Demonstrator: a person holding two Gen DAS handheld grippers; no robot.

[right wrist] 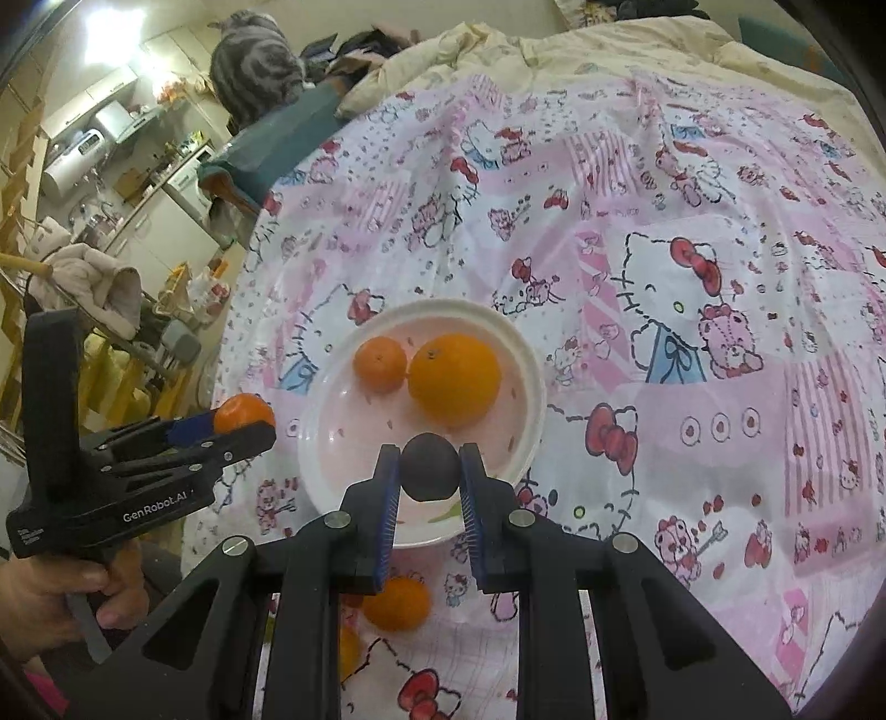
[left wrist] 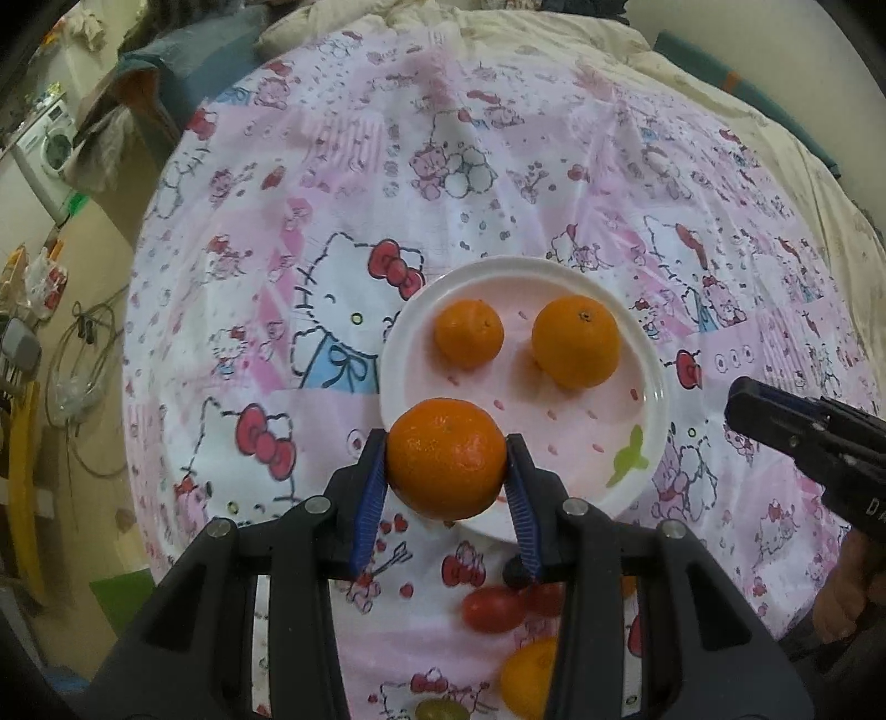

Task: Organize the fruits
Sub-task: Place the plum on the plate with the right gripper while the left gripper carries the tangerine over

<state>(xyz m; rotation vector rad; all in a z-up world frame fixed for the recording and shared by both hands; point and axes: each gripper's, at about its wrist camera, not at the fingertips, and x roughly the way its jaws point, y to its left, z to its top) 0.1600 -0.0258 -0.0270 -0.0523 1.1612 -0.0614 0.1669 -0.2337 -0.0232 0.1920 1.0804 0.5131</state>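
Cartoon-cat cloth (left wrist: 343,232) covers the bed (right wrist: 581,50); left tool (left wrist: 446,462), marked "GenRobot.AI", grips a mandarin (left wrist: 446,458); right tool (right wrist: 430,468) clamps a plum (right wrist: 430,466).

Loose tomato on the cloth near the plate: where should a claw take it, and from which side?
Take the tomato across its short middle, coming from above. It lies on its side, elongated, so pads on the long flanks seat best. Another red fruit touches one end; the left claw partly hides it.
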